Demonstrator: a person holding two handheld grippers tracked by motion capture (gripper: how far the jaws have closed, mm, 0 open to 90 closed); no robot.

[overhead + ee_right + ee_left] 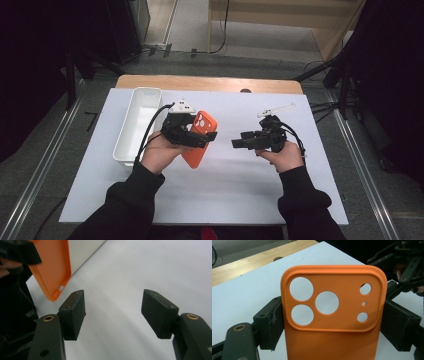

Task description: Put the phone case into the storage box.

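1. Phone case (332, 340), orange, soft-looking; raised camera panel with three large round cut-outs and three small ones; held tilted above the white table sheet (240, 185), right of the bin.
2. White bin (141, 107), long, rectangular; nothing seen inside.
3. Left gripper (192, 136): jaws clamped on the case's two side edges.
4. Right gripper (113, 312): jaws spread wide, holding nothing, near the case.

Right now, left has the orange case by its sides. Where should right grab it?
Take the free lower end of the orange phone case, jaws across its long edges, coming from the right. The left gripper clamps it just below the camera cutouts; the right gripper is open, facing it.
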